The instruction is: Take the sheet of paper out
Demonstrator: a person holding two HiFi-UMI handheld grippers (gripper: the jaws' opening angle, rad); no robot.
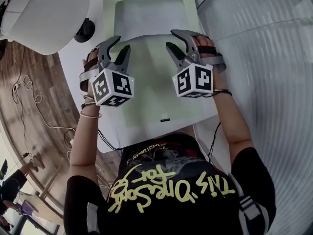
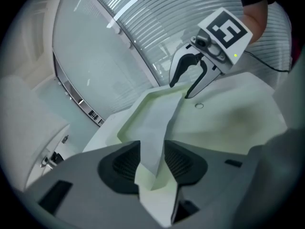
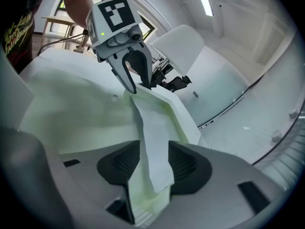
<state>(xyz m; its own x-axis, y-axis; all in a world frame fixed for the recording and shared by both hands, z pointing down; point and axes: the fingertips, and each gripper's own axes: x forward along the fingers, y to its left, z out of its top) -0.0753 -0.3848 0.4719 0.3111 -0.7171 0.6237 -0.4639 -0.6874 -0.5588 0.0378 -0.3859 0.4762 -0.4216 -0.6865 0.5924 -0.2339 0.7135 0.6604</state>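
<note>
Head view: left gripper [image 1: 123, 42], right gripper [image 1: 169, 38] at printer's [image 1: 146, 112] side edges, jaws apart around the sheet of paper [image 3: 155, 142].

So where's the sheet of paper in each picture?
Head view: the sheet of paper is at top middle, past both gripper tips.
Left gripper view: middle, running from between the jaws of the left gripper up toward the right gripper.
Right gripper view: middle, between the right gripper's open jaws, reaching up to the left gripper.
Shared landmark: the pale printer top under it.
</note>
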